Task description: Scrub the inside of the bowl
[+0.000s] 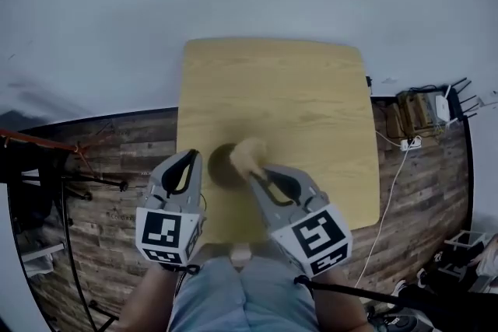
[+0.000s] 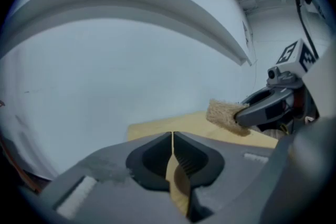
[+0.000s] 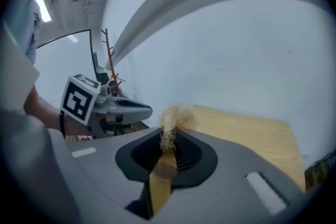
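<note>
Our right gripper (image 3: pixel 169 135) is clamped on a tan, fibrous scrub pad (image 3: pixel 176 115), and the pad's tuft sticks out past the jaw tips. Our left gripper (image 2: pixel 172 138) has its jaws pressed together with nothing between them; only the table shows through the slit beneath. In the head view the pad hangs over the right edge of a dark round shape. We take this to be the bowl (image 1: pixel 219 166), sitting near the front of the wooden table (image 1: pixel 296 89) between the two gripper tips, too blurred to see inside. Neither gripper view shows the bowl, so we judge that both grippers are held above it and the pad is not yet rubbing. The next move calls for lowering the pad into the bowl and working it round the wall, perhaps with the left gripper opened to steady the rim
</note>
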Tool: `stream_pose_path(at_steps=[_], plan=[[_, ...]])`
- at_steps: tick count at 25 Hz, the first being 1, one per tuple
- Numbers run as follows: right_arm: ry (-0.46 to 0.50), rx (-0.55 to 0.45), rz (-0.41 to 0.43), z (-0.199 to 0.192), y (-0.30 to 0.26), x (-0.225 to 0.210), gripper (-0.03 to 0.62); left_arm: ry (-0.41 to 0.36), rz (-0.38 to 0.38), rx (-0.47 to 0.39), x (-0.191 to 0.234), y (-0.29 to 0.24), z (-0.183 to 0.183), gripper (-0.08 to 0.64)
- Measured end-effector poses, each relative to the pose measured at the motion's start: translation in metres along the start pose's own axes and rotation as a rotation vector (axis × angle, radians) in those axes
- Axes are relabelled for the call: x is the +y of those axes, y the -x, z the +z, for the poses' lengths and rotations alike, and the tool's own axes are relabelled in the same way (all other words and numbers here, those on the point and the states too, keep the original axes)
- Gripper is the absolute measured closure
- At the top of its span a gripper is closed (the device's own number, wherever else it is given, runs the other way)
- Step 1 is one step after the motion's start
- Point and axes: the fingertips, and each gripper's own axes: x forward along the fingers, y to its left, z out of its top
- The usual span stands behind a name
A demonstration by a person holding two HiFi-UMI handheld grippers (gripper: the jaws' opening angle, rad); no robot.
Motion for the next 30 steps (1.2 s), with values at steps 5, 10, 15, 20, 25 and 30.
stream_pose_path(at_steps=[5, 10, 15, 20, 25, 30], plan=[[0.089, -0.196, -0.099, 0.064, 0.023, -0.006, 0.546, -0.004, 0.067, -0.174, 0.000, 0.043, 0.071, 0.538], [0.152, -0.318, -0.125, 0.111, 0.037, 0.001, 0.546, -0.049, 0.131, -0.266, 0.001, 0.066, 0.117, 0.538], [0.187, -0.387, -0.155, 0.136, 0.050, 0.007, 0.549, -0.062, 0.136, -0.323, -0.005, 0.078, 0.134, 0.538], [0.199, -0.424, -0.172, 0.148, 0.058, 0.011, 0.548, -0.066, 0.124, -0.338, -0.012, 0.082, 0.140, 0.538], [0.203, -0.427, -0.178, 0.150, 0.057, 0.011, 0.548, -0.064, 0.112, -0.343, -0.014, 0.080, 0.143, 0.538], [0.200, -0.425, -0.186, 0.150, 0.055, 0.007, 0.548, -0.063, 0.099, -0.339, -0.014, 0.074, 0.143, 0.538]])
